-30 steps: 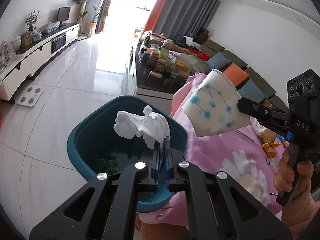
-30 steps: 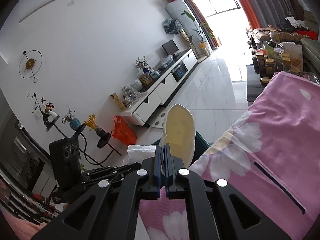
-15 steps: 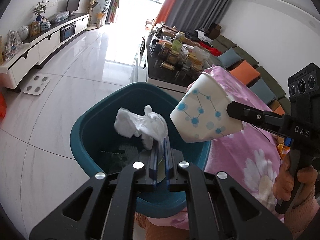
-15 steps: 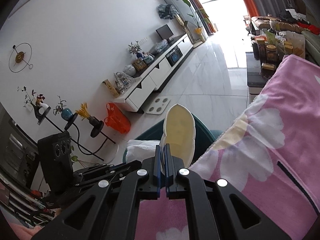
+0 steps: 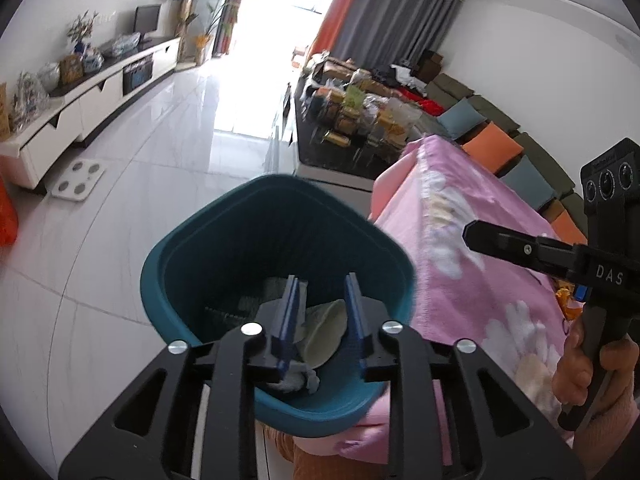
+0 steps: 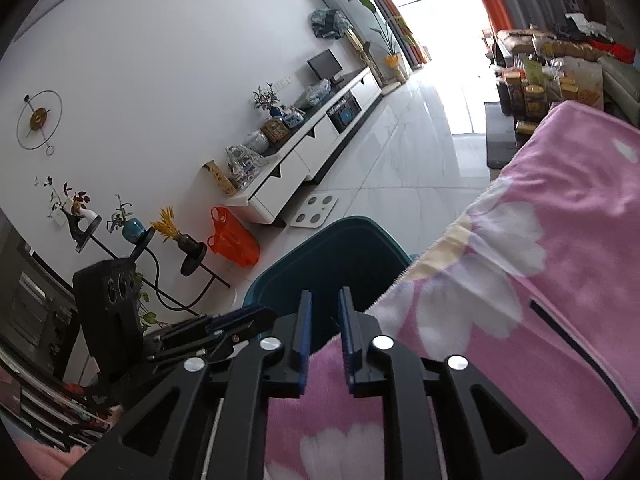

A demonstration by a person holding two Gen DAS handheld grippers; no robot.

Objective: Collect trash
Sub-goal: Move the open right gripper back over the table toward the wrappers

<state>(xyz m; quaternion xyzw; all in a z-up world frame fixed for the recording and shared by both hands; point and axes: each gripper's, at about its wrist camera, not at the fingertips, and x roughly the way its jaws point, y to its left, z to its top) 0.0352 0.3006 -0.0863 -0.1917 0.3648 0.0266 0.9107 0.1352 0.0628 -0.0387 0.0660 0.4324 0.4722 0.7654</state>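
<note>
A: What's in the bin [image 5: 224, 248]?
B: Below the left hand-held gripper [image 5: 322, 312], a paper cup [image 5: 322, 330] and a crumpled tissue [image 5: 296, 380] lie inside.
A: And the jaws?
B: Both opening, nothing between them. The right hand-held gripper [image 6: 323, 322] hangs over the pink blanket [image 6: 520, 280], bin just ahead.

Cup [image 5: 325, 330], tissue [image 5: 296, 380] in bin [image 5: 160, 292]; bin beside blanket [image 5: 460, 248].
</note>
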